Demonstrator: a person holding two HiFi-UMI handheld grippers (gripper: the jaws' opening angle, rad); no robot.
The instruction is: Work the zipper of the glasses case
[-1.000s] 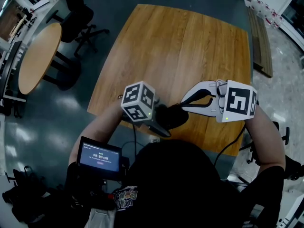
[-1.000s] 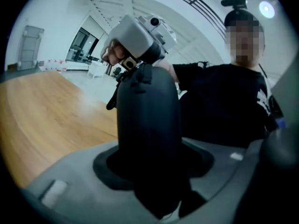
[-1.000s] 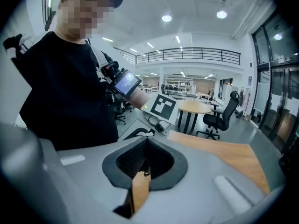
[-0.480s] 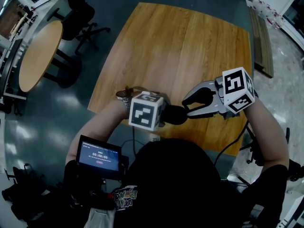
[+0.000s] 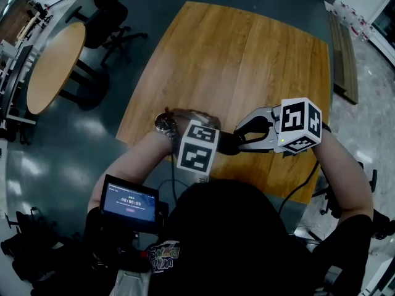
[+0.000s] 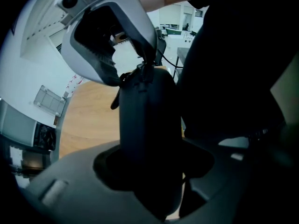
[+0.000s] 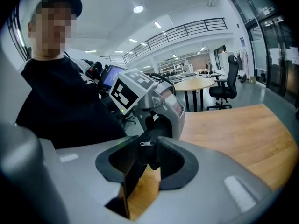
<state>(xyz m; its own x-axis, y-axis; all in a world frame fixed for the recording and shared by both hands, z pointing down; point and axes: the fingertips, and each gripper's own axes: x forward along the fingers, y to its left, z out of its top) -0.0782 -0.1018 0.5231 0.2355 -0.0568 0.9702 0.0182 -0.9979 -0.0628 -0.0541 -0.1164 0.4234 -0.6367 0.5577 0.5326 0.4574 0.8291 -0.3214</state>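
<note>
A black glasses case hangs over the near edge of the wooden table. My left gripper points steeply down and is shut on the case, which fills the space between its jaws. In the right gripper view a small silver zipper pull lies on the case's end, between the fingers of my right gripper. Those jaws have just been opening and stand a little apart around that end; I see no pad pressing on it. From the left gripper view the right gripper straddles the case's top.
A round table and an office chair stand at the left on the dark floor. A wooden bench lies past the table's right edge. A small lit screen sits at the person's chest.
The left gripper has rolled and tipped downward while shifting right with the case. The right gripper has sunk, rolled and closed in on the case's end, with its jaws now parted.
</note>
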